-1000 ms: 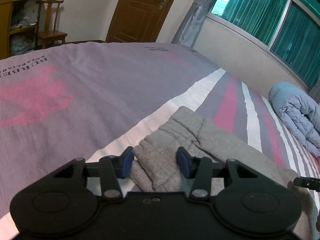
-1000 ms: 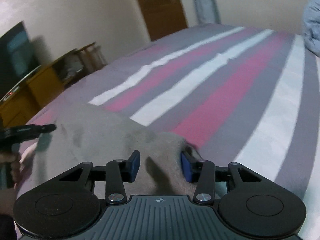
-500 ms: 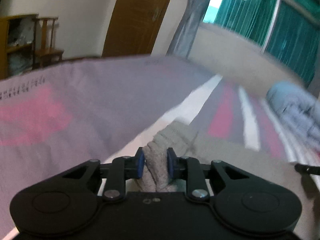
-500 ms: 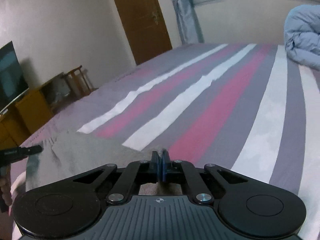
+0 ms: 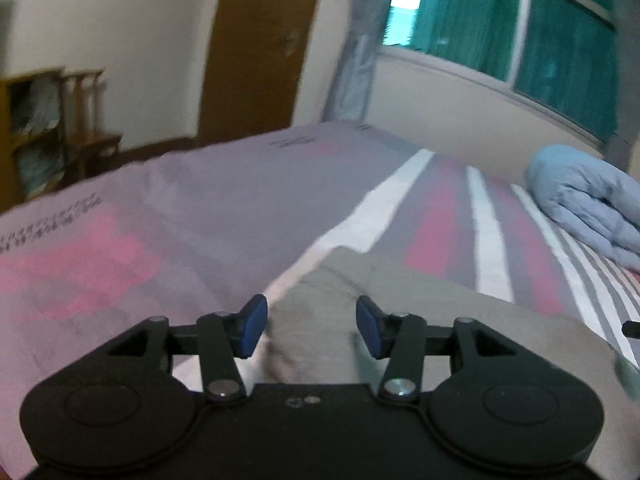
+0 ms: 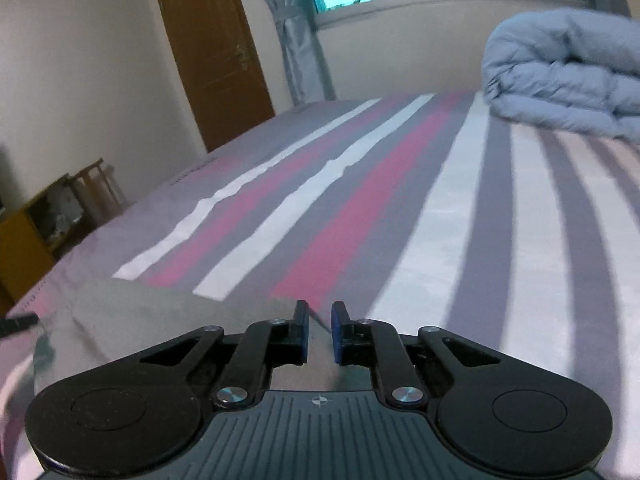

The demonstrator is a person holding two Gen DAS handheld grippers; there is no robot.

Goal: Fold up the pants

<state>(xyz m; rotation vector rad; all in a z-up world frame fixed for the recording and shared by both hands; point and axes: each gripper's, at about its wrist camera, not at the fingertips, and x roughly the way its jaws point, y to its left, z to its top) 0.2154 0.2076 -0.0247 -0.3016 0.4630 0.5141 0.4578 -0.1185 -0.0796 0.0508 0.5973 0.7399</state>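
Grey pants (image 5: 404, 312) lie flat on the striped bed sheet (image 6: 448, 208). In the left wrist view my left gripper (image 5: 311, 326) hovers over their near left corner. Its jaws are opening wide, the cloth lies below and between them, and the blue pads (image 5: 253, 326) do not press on it. In the right wrist view the pants (image 6: 160, 320) spread to the left. My right gripper (image 6: 320, 332) is at their right edge. Its jaws are opening with a narrow gap, and nothing is pinched between them.
A folded light-blue duvet (image 6: 560, 80) lies at the far right of the bed. Beyond the bed are a brown door (image 5: 260, 40), a wooden chair and shelf (image 5: 80, 120), and a curtained window (image 5: 500, 28). The other gripper's tip (image 6: 16, 324) shows at the left edge.
Half a second ago both grippers were shut on the pants' edge; now both have let go with jaws parted. Both views have shifted and risen a little. The bunched cloth lies flatter.
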